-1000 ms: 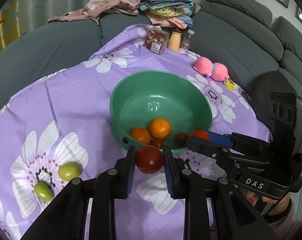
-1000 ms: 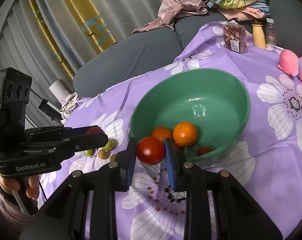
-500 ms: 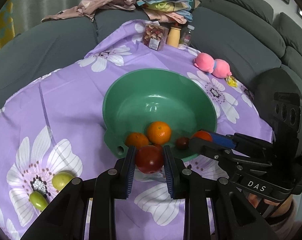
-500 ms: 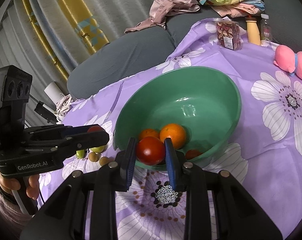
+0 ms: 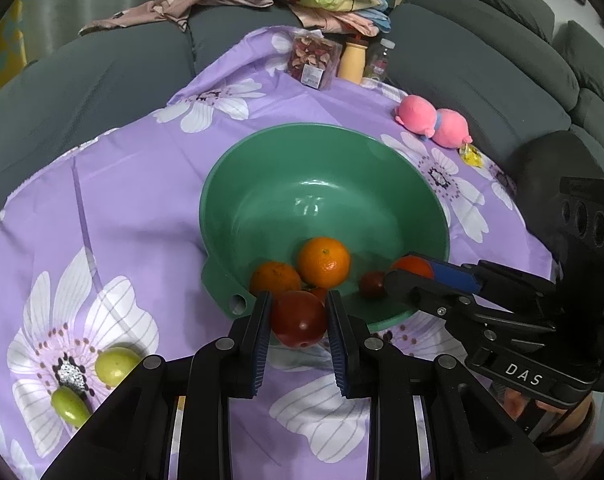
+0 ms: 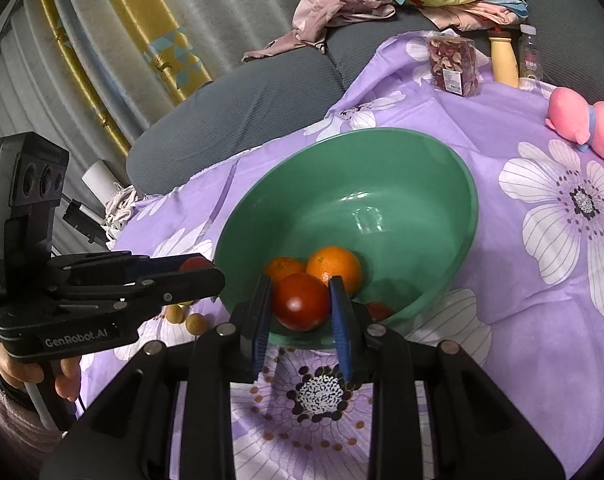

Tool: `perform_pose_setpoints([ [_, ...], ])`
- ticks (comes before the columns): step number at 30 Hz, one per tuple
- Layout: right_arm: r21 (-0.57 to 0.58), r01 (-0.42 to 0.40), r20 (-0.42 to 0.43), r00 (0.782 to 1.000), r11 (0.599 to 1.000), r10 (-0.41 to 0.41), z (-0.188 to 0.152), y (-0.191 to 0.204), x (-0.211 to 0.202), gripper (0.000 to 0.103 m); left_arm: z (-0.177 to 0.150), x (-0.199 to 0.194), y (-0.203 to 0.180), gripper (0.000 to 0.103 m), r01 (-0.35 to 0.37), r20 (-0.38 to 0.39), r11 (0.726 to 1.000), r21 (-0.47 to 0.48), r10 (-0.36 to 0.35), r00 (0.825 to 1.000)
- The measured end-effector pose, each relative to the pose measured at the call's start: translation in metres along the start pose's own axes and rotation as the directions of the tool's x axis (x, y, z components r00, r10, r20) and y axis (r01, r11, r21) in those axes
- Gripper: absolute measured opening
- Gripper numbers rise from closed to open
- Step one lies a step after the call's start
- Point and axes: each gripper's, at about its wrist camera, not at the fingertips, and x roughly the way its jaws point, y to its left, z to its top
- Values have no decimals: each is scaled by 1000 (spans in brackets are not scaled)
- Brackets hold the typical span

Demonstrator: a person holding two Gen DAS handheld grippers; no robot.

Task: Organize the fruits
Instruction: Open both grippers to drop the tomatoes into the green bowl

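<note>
Two grippers, each clamped on a red fruit, at the near rim of a green bowl.
Left gripper (image 5: 299,320) grips a dark red tomato (image 5: 299,319); right gripper (image 6: 300,304) grips a second red tomato (image 6: 300,301). Green bowl (image 5: 262,184) on the purple floral cloth (image 5: 142,184) holds two oranges (image 5: 323,262) and small red fruits. Two green fruits (image 5: 116,365) lie on the cloth, left of the bowl.

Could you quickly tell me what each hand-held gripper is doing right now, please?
Left hand-held gripper: shut on a red tomato.
Right hand-held gripper: shut on another red tomato.
</note>
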Motion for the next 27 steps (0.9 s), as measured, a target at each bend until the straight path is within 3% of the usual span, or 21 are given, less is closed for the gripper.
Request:
perform_pose_setpoints([
  [27, -10, 32, -6, 999, 999, -32, 3, -4, 4, 30, 6, 19, -7, 27, -16, -30, 999, 31, 17, 999],
])
